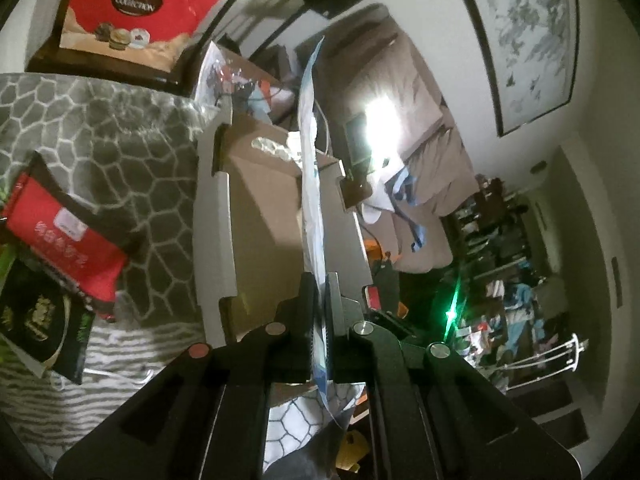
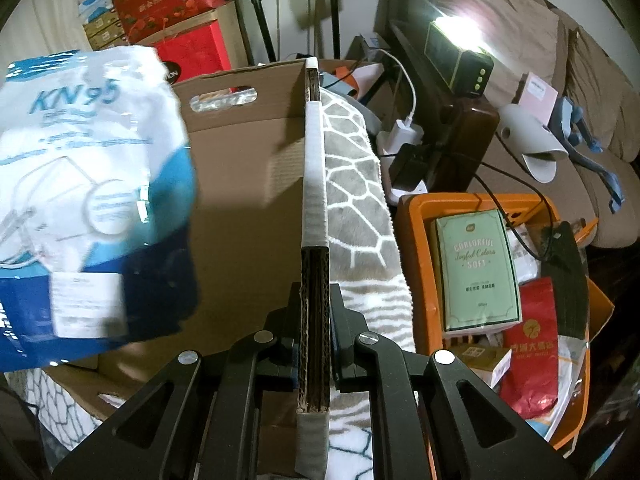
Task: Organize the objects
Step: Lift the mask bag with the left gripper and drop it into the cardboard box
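- The left gripper [image 1: 320,304] pinches a white-and-blue packet [image 1: 312,168] edge-on between its fingers [image 1: 306,300].
- The packet rises above the open cardboard box [image 1: 260,208].
- A red pouch [image 1: 64,236] lies on the grey patterned blanket [image 1: 120,132].

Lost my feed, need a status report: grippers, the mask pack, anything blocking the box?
Left gripper shut on KN95 mask pack, held over the cardboard box. Right gripper shut on box wall. Box mouth unobstructed.

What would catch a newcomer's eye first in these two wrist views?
The blue-and-white KN95 mask packet fills the left of the right wrist view, hanging over the open cardboard box; the left gripper pinches it edge-on. The right gripper is clamped on the box's wall. An orange bin crammed with packets sits at right, with a glaring lamp behind it.
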Demonstrator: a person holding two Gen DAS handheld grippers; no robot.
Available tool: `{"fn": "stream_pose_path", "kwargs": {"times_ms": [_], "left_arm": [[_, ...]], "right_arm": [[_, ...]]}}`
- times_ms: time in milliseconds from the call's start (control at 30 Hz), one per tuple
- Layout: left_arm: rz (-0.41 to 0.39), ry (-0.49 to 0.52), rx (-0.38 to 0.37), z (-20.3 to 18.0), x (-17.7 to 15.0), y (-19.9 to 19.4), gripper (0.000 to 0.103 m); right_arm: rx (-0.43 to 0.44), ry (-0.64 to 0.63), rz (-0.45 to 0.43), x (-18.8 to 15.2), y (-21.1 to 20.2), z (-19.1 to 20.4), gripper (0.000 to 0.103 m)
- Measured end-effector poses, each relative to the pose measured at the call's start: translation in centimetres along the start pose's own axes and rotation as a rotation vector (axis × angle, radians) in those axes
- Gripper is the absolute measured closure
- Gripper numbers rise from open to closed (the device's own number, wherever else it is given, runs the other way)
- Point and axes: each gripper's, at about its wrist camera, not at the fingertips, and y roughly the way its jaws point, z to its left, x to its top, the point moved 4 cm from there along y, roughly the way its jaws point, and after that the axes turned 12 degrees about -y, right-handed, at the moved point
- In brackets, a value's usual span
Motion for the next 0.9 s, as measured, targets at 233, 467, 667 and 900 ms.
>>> {"fn": "stream_pose_path", "kwargs": {"times_ms": [233,467,667,900], "left_arm": [[0.06,0.015,0.038,-0.2,-0.4,2.9,0.099],[0.092,0.036,0.104,0.0,-0.7,5.1,0.098],[0.069,0.058,0.173,0.3,-0.8,5.7,0.097],[-0.006,0.169,0.334,-1.2,-1.2,5.9,0.088]], "right_arm": [[0.003,0.003,0.0,0.0,0.0,-0.1,0.093],[0.004,0.003,-0.001,-0.1,0.0,0.0,0.093],[0.006,0.008,-0.001,-0.1,-0.1,-0.1,0.093],[0.002,0.006,0.001,-0.2,-0.1,-0.2,0.093]]}}
